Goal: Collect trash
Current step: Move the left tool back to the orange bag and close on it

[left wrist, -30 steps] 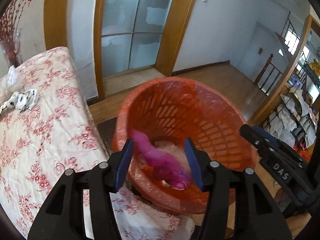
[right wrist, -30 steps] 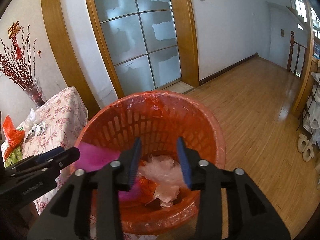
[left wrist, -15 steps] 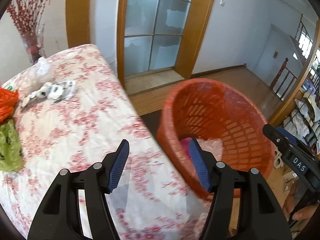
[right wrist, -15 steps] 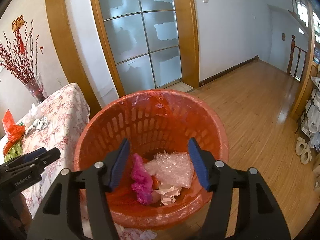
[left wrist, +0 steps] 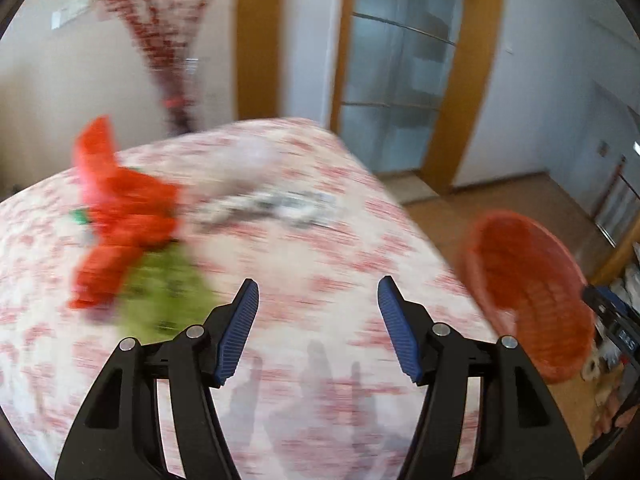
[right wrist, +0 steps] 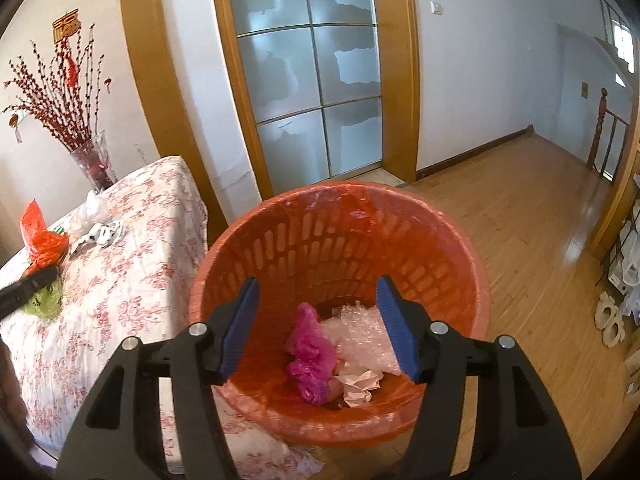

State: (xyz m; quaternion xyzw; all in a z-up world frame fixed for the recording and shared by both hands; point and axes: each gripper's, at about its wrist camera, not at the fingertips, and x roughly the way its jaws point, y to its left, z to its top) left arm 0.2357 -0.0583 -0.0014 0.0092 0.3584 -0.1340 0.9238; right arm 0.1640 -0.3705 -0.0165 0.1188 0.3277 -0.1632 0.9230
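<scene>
Trash – a pink bag (right wrist: 310,354) and bubble wrap (right wrist: 362,334) – is seen inside the orange basket (right wrist: 340,216). The right gripper (right wrist: 316,326) is held above it and the left gripper (left wrist: 316,326) over the table (left wrist: 320,264), jaws parted and empty.

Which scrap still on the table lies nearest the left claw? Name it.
The green bag, just beyond the left claw, on its left. The red bag and black-and-white wrapper lie farther back.

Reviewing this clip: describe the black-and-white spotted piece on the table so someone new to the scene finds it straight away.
Start at the table with the red-flowered cloth, left of the orange basket. Near its far end, short of the vase of red branches, lies the spotted piece, crumpled flat on the cloth. It is the only black-and-white item: the clear plastic wad sits just behind it, and the orange bag lies to its left.
</scene>
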